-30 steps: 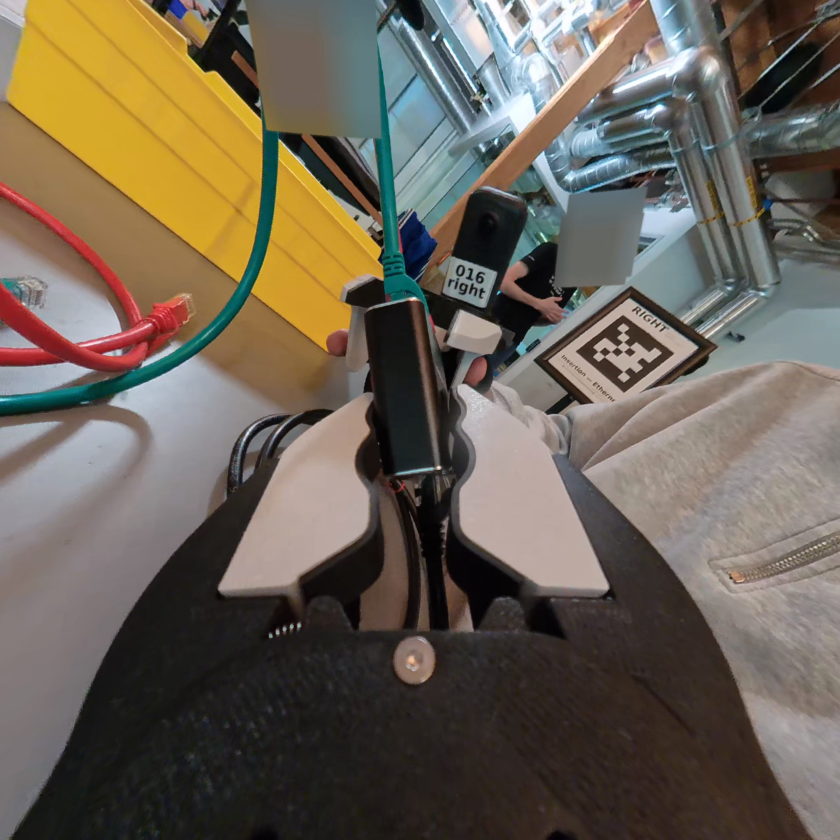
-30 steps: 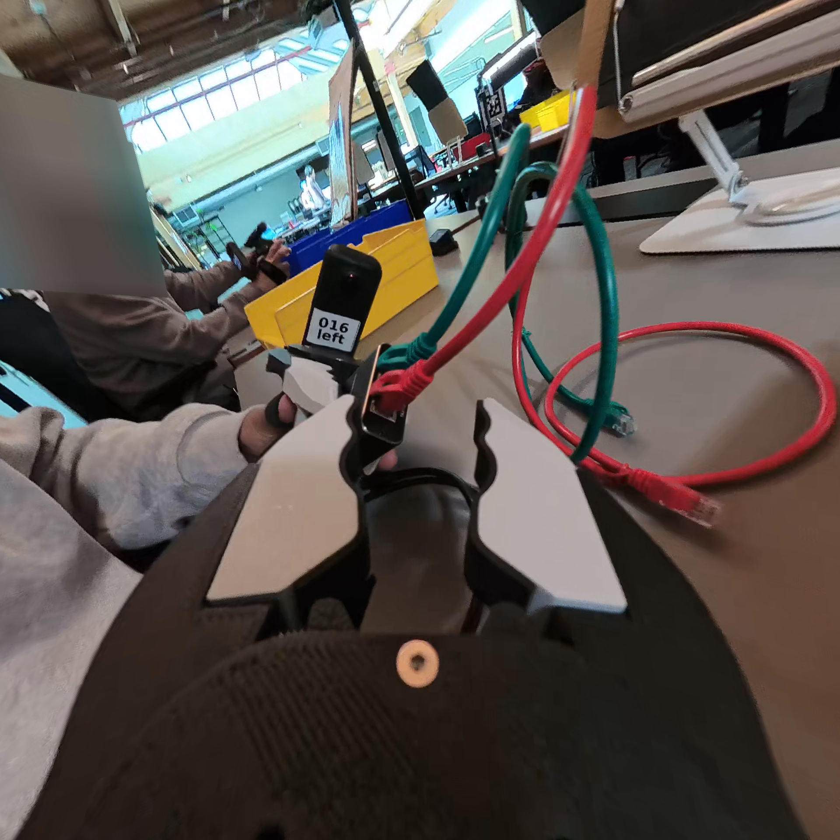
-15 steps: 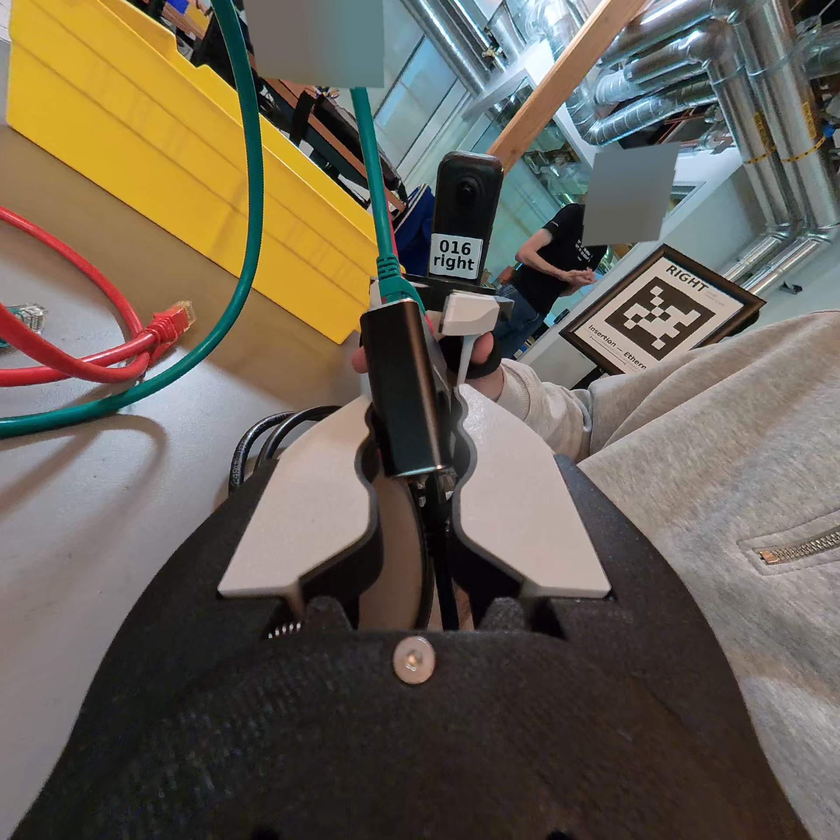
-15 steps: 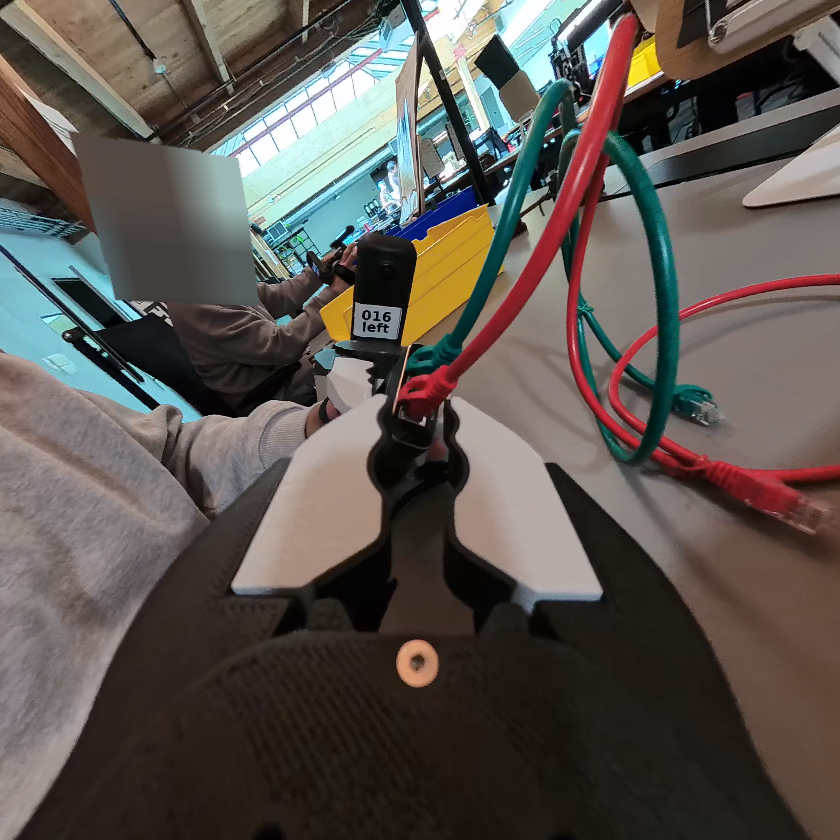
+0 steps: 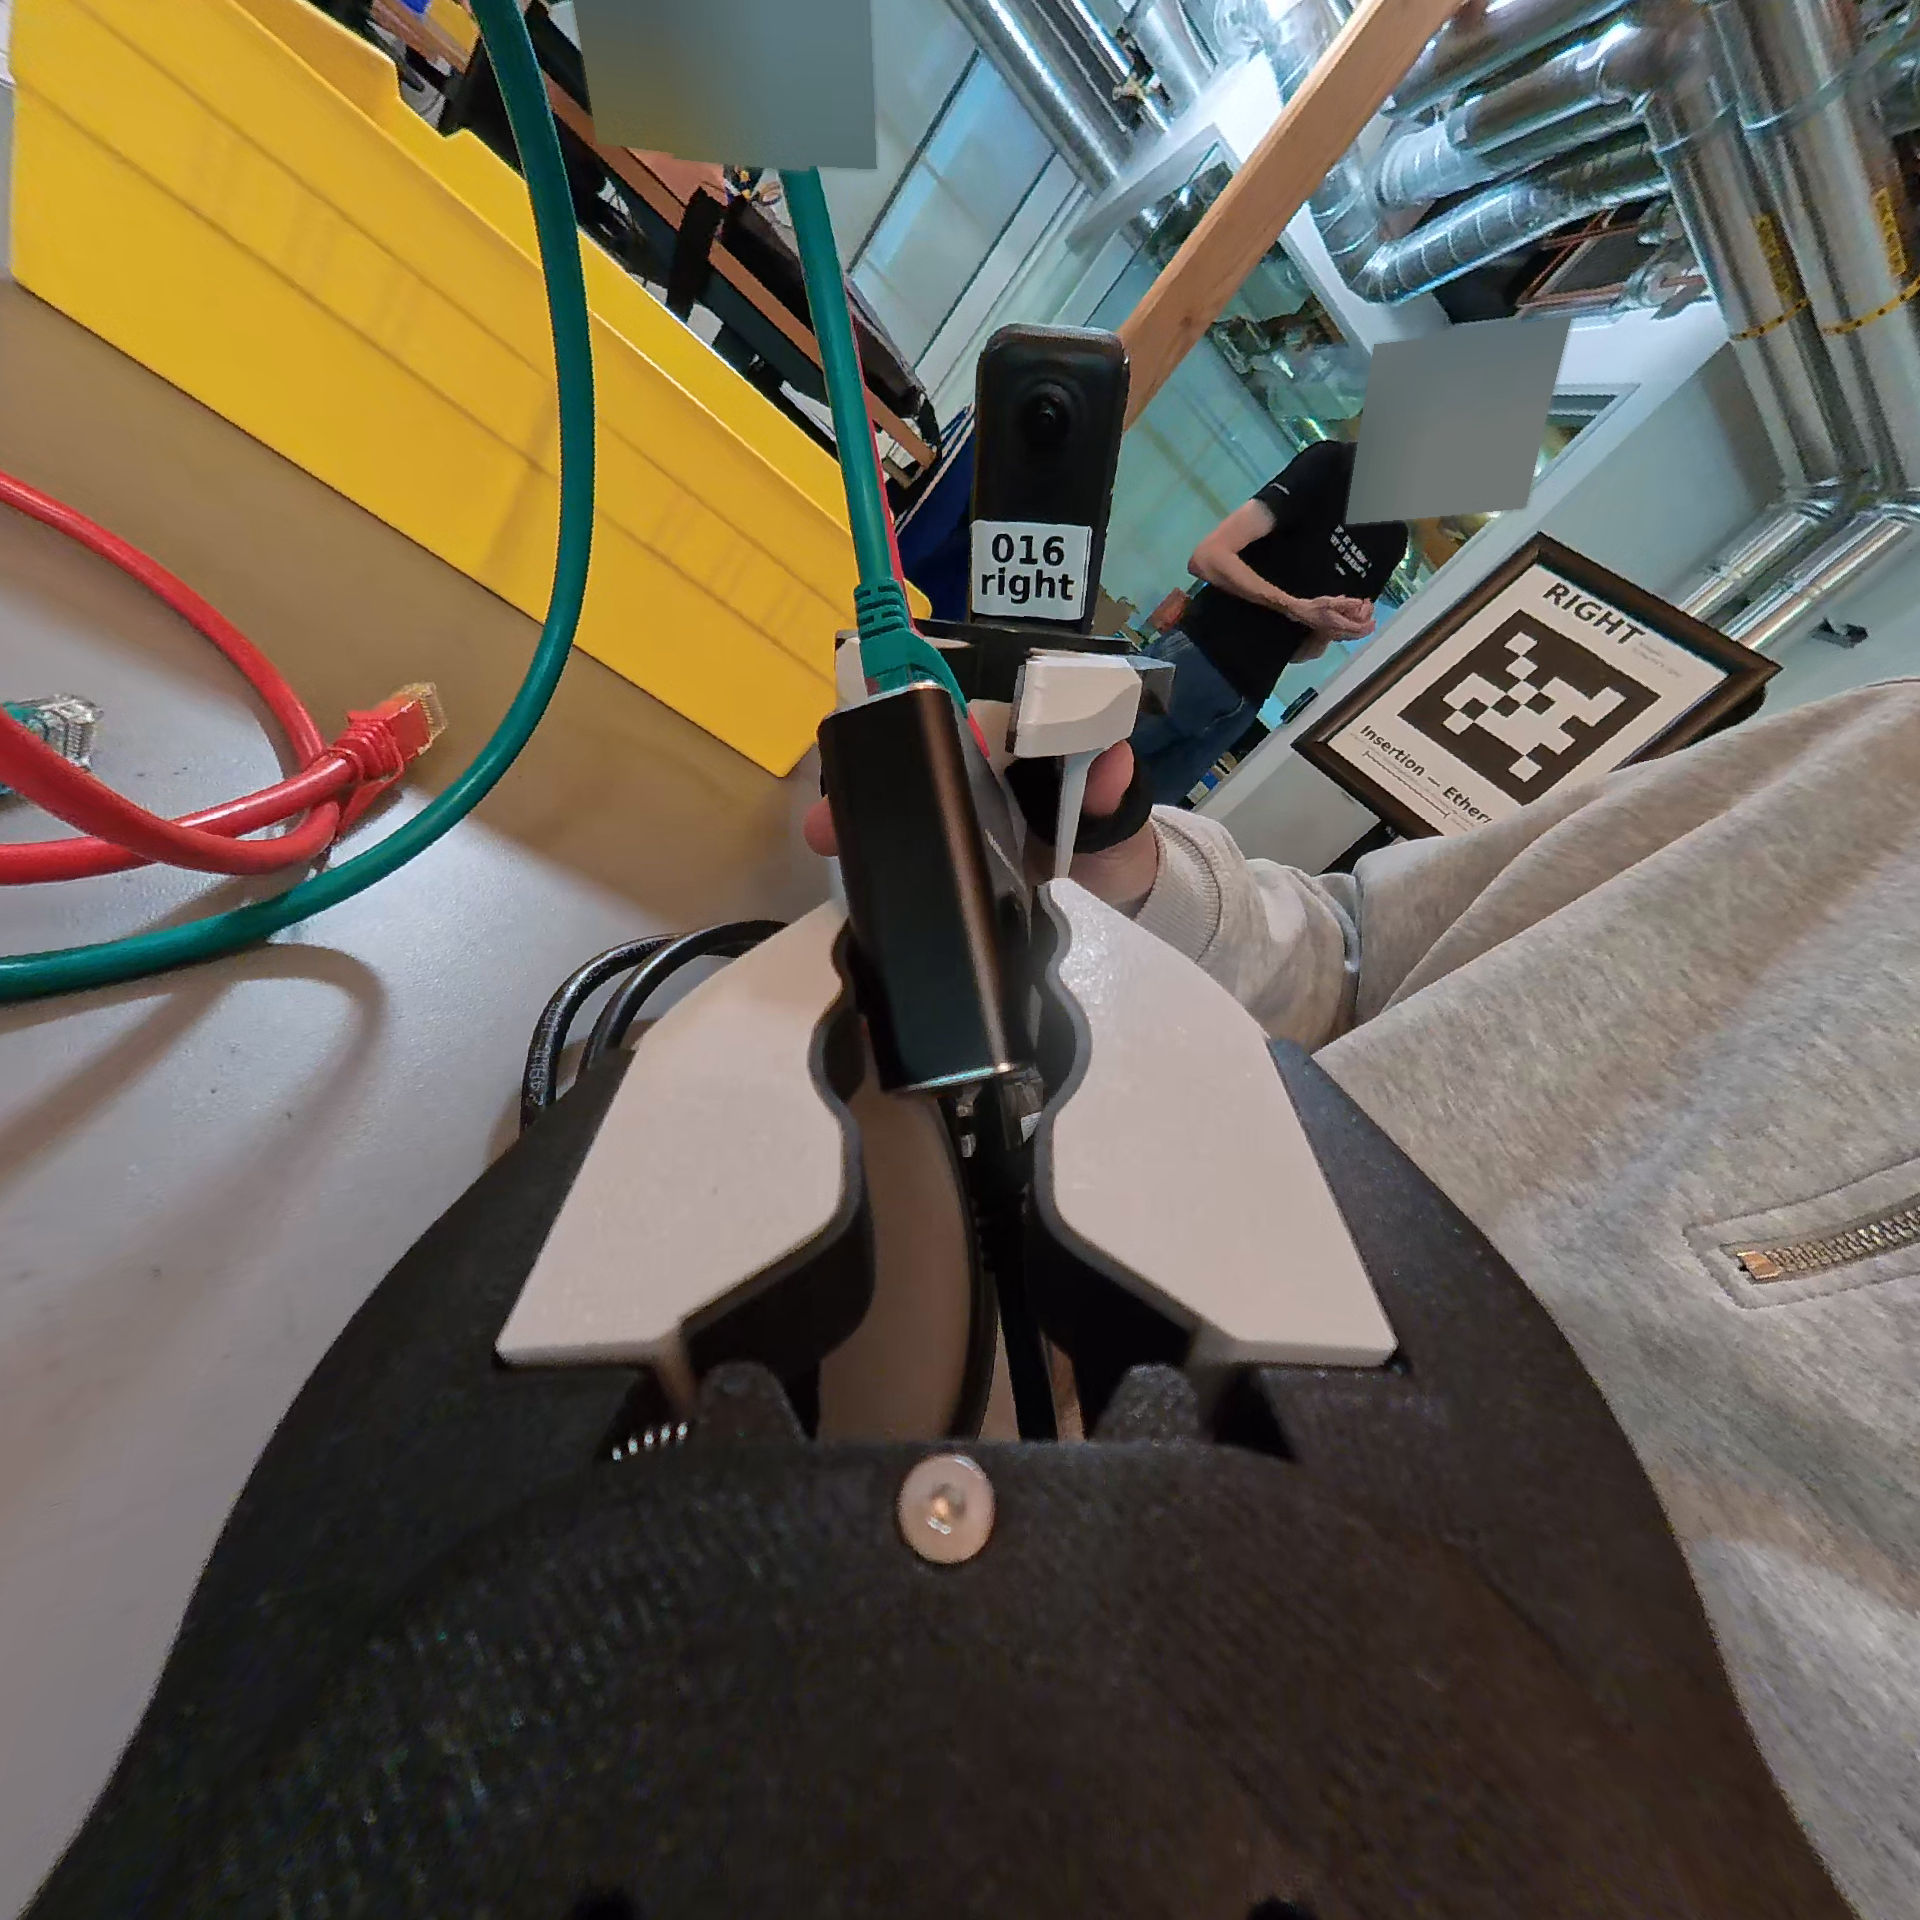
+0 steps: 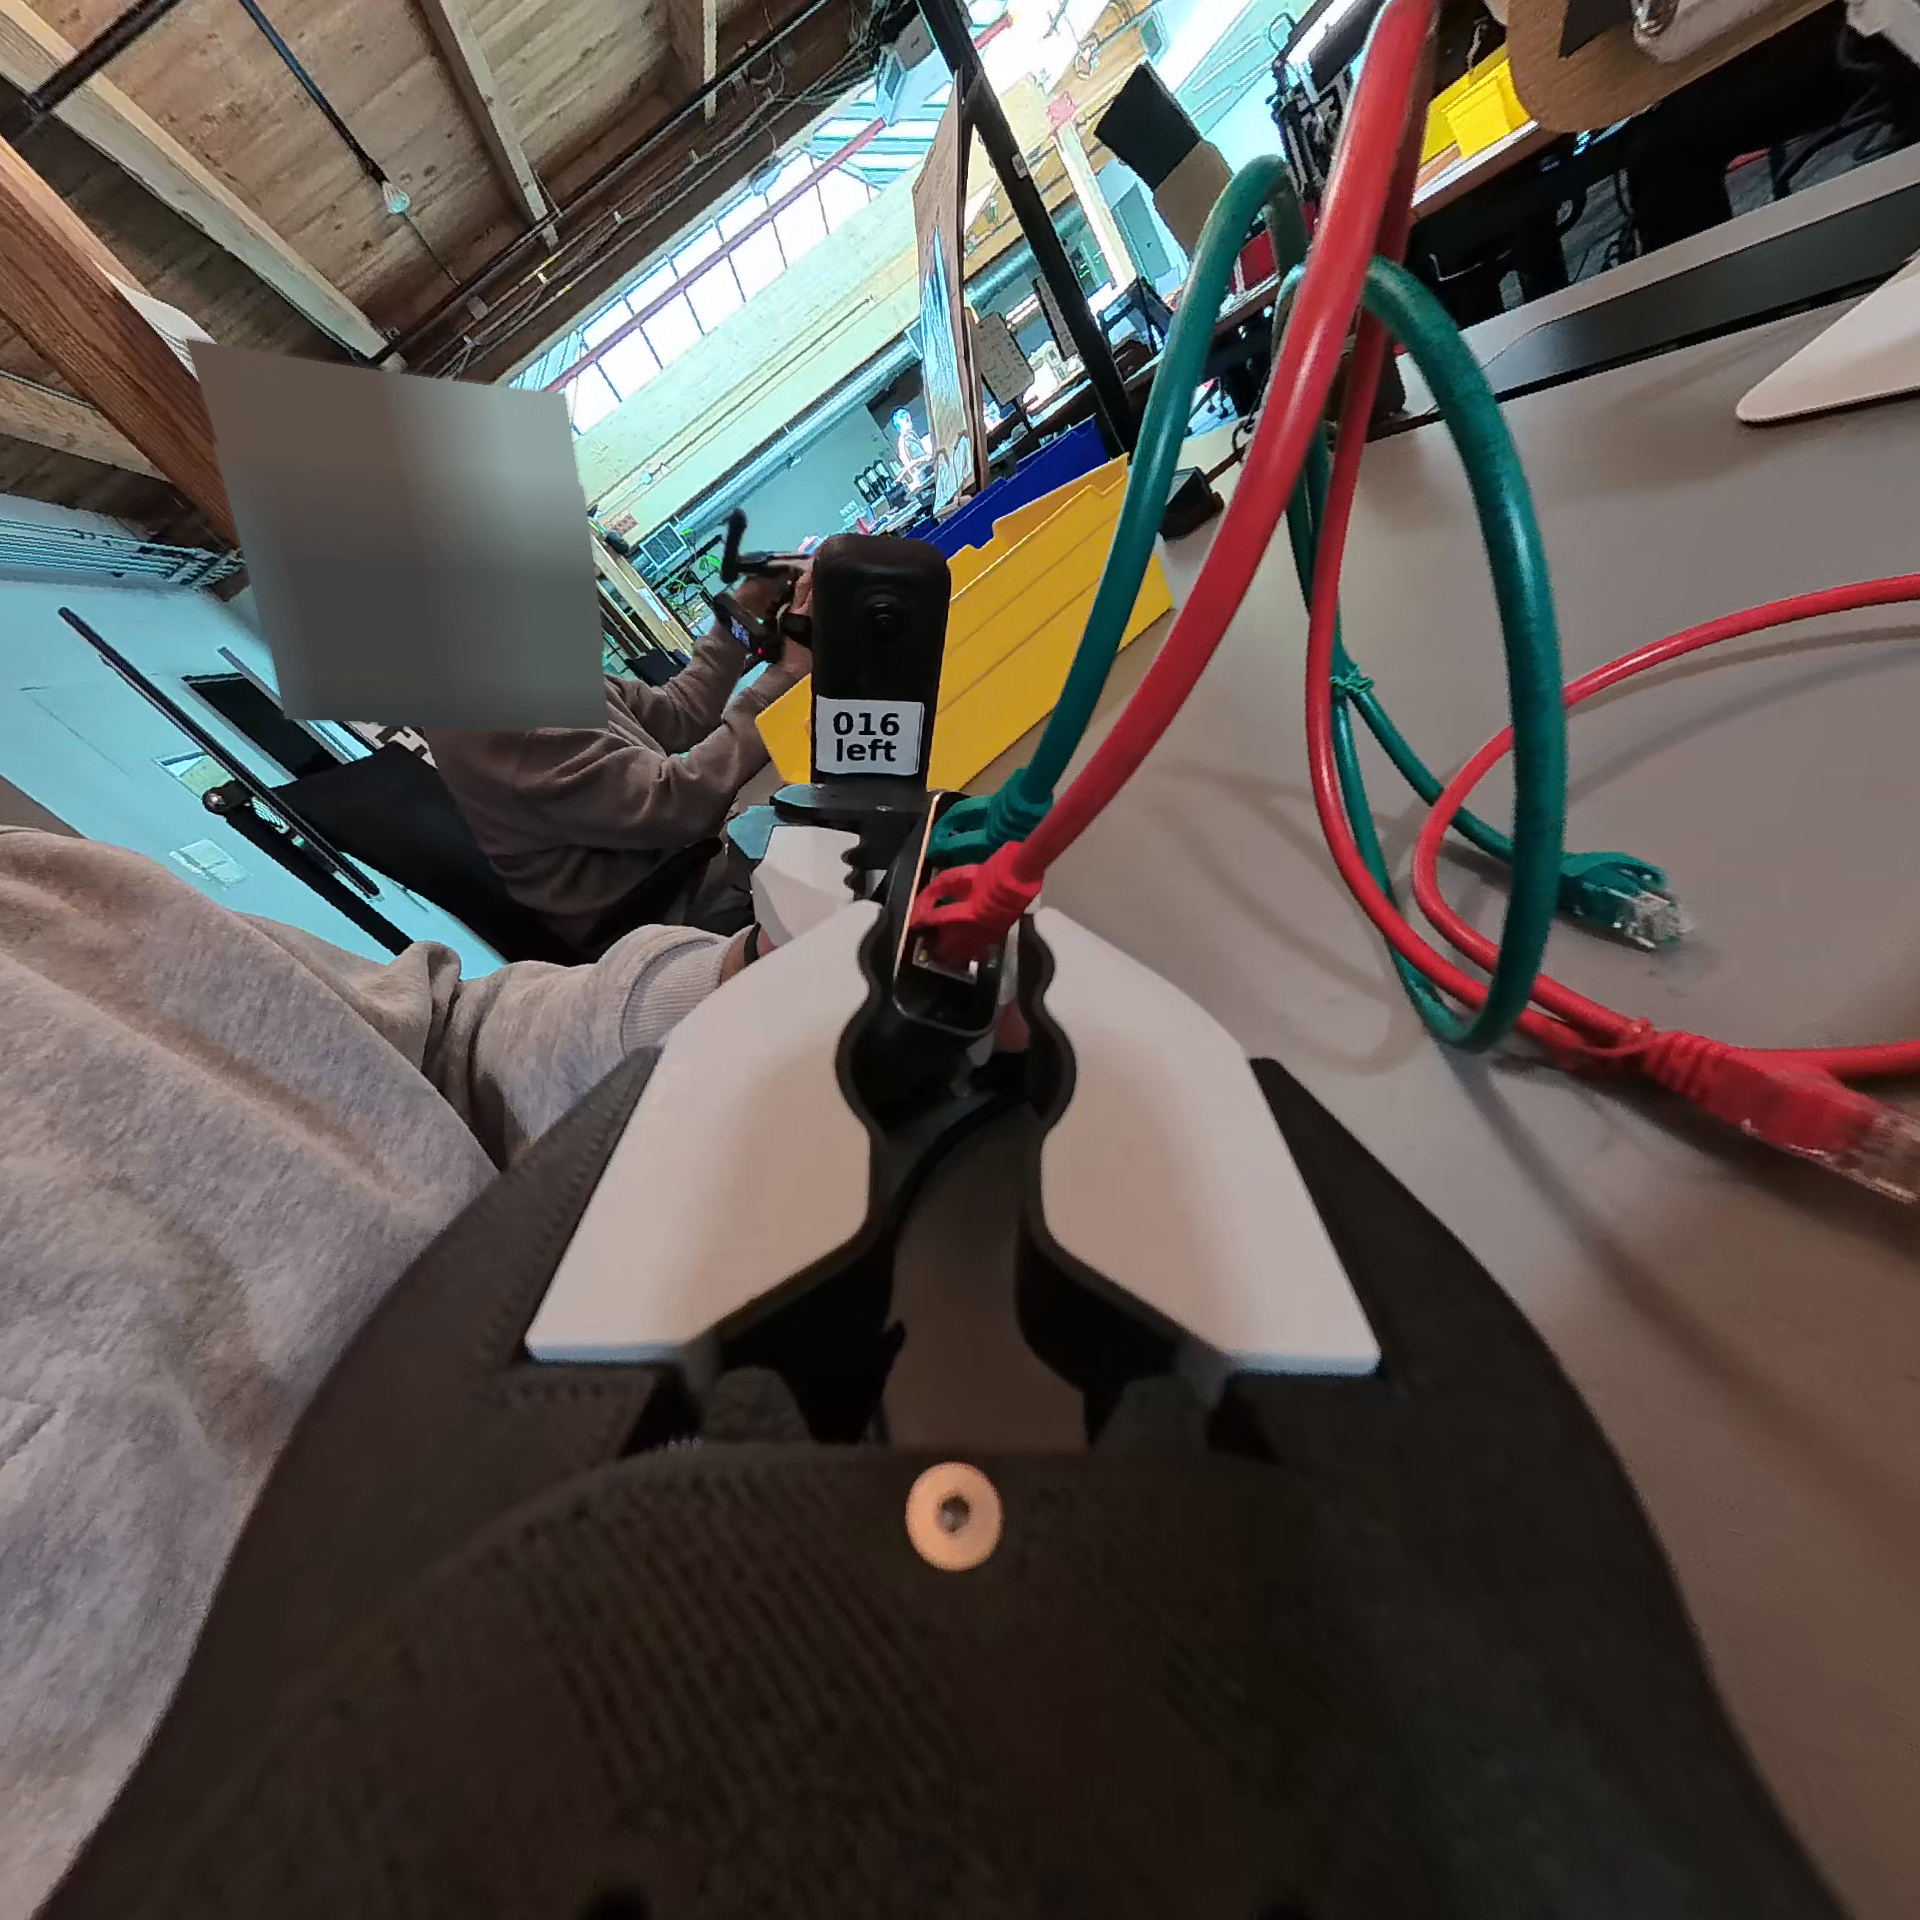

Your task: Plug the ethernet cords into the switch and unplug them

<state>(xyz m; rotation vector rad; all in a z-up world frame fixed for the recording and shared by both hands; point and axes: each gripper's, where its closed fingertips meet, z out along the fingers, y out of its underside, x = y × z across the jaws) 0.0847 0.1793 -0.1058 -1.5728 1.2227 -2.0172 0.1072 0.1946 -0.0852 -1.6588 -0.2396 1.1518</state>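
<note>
Left gripper [image 5: 951, 997]: clamped on the slim black metal switch [image 5: 914, 894]
Right gripper [image 6: 951, 992]: pinching the red cord's plug [image 6: 971, 904]; squeeze its latch, pull straight; green cord [image 6: 997, 810] remains seated

Switch [image 5: 920, 883]: black. Cords: one green [image 5: 566, 436], one red [image 5: 187, 821]. Bin [image 5: 395, 343]: yellow. Table [image 5: 187, 1143]: grey. Sleeve [image 5: 1621, 1039]: light grey. Framed sign [image 5: 1527, 691]: black-and-white square pattern.

Bright, even daylight floods both views; skylights [image 6: 727, 281] blow out toward 12 o'clock. Soft shadows trail the green cable [image 5: 312, 914] on the table [image 5: 156, 1195]. Wide-angle bending warps all edges; nearest gripper housing blurs at 6 o'clock
</note>
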